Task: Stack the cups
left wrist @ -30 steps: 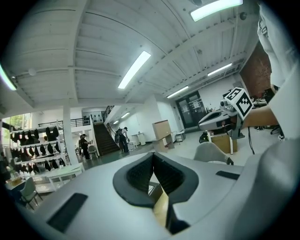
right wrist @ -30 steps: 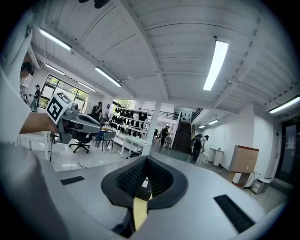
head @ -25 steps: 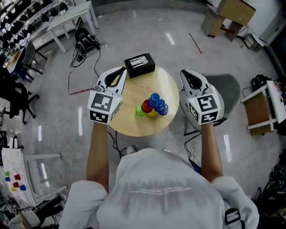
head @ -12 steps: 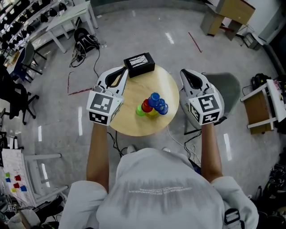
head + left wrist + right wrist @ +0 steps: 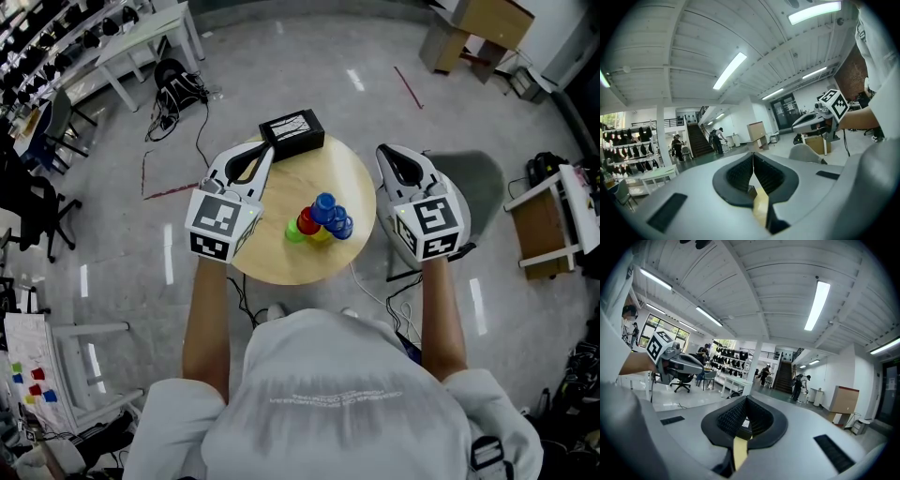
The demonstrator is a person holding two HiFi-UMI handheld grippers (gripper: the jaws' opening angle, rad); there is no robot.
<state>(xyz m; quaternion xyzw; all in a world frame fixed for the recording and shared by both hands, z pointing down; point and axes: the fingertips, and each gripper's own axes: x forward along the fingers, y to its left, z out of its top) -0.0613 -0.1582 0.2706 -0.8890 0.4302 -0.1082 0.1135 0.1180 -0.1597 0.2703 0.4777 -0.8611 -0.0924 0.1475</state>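
Head view: the left gripper [image 5: 261, 159] and right gripper [image 5: 392, 159] are being held at 9 and 3 o'clock of the tabletop [image 5: 281, 262], fingers pressed together on nothing. The cups [image 5: 321, 223] are being left bunched near centre. Probably the fingers are best spread first, and an outer cup taken by its rim.

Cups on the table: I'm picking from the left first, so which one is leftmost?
The green cup: it sits at the cluster's left edge, while the red cup and blue cups lie further right.

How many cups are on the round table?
5, clustered together: top blue cup, right blue cup, red cup, green cup at the left edge, yellow cup nearest the person. Others may be hidden.
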